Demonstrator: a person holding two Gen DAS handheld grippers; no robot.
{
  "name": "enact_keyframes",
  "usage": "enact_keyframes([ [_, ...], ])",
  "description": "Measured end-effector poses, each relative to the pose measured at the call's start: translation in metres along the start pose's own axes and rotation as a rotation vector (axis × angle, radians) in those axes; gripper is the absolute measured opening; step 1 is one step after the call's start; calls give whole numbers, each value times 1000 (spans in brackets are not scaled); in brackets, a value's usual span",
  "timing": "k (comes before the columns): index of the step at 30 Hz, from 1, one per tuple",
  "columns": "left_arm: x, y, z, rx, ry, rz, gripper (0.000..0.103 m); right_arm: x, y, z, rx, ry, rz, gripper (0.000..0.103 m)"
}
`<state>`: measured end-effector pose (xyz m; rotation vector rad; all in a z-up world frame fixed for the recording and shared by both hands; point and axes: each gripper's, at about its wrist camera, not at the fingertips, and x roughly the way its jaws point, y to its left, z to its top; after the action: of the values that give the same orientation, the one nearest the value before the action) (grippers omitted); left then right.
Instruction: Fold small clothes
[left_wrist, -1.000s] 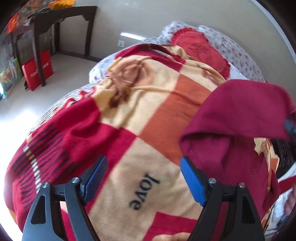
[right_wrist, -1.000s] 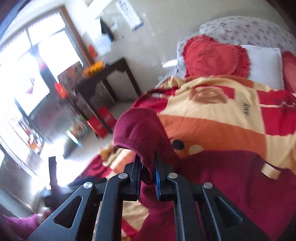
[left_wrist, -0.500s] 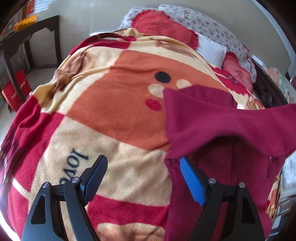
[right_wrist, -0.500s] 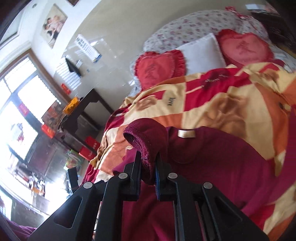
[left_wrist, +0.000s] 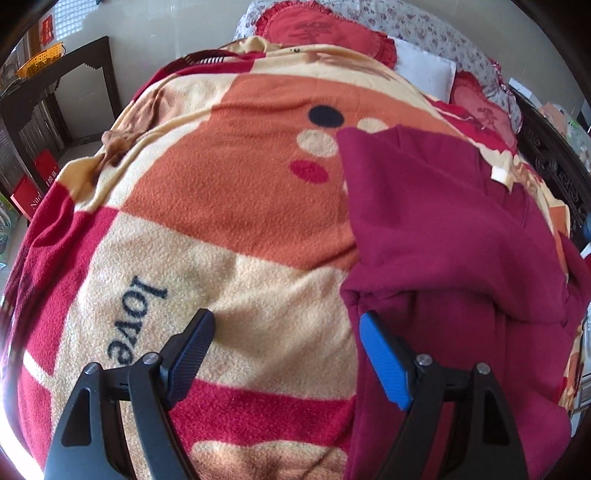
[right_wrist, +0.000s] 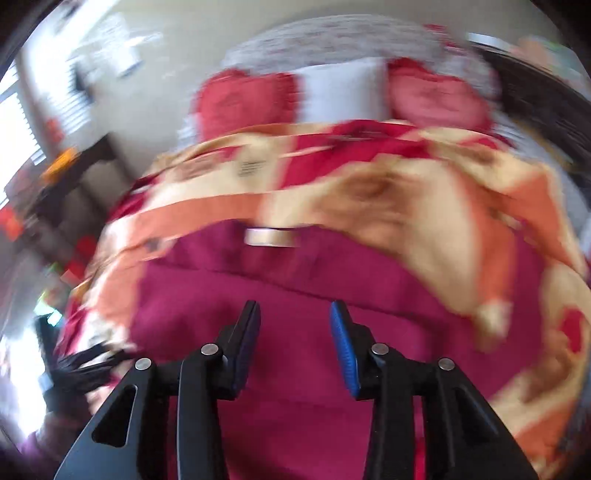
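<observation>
Hovering over the bed, my left claw (left_wrist: 286, 350) is open above the blanket (left_wrist: 229, 206), its blue finger just beside the edge of the maroon garment (left_wrist: 443, 236). My right claw (right_wrist: 293, 343) is open too, holding nothing, above this garment, which lies folded over on the blanket.

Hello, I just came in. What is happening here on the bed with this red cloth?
A person with a two-finger tool in each hand is folding a dark red garment that lies on a patterned blanket. One part is already folded over the rest. The left tool is open above the blanket, at the garment's left edge, gripping nothing. The right tool is open over the garment and holds nothing either; its view is blurred. Pillows lie at the head of the bed.
</observation>
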<state>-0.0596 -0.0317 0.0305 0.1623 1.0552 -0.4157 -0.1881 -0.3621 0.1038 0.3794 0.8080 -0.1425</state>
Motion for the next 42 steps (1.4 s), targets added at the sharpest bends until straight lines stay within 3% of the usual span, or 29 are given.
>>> enact_keyframes([
  [3,2,0,1,-14,-12,-4,84,48,72,24,-184,34,153,23],
  [7,7,1,6,-22,-24,-12,84,119,142,48,-369,100,248,25],
  [9,11,2,7,-23,-26,-15,86,151,167,50,-453,168,266,33],
  [11,12,1,6,-15,-42,-18,87,184,182,44,-508,227,218,33],
  [13,11,1,5,6,-60,-23,87,212,180,39,-496,293,194,16],
  [14,9,2,5,8,-68,-33,85,217,178,36,-485,303,210,0],
  [17,0,16,5,-26,-97,-72,74,201,181,37,-465,215,273,0],
  [21,-11,37,8,-82,-96,-70,74,195,191,52,-404,127,361,0],
  [25,-25,51,14,-112,-111,-35,74,223,200,41,-387,170,325,0],
  [28,-30,52,23,-133,-126,-56,74,223,190,39,-310,201,335,0],
  [30,-32,44,29,-132,-135,-79,74,201,178,39,-273,194,341,14],
  [35,-28,11,41,-83,-145,-135,77,115,113,17,-185,98,232,18],
  [42,15,-9,28,-30,-7,-54,80,40,-34,-25,-8,29,-233,19],
])
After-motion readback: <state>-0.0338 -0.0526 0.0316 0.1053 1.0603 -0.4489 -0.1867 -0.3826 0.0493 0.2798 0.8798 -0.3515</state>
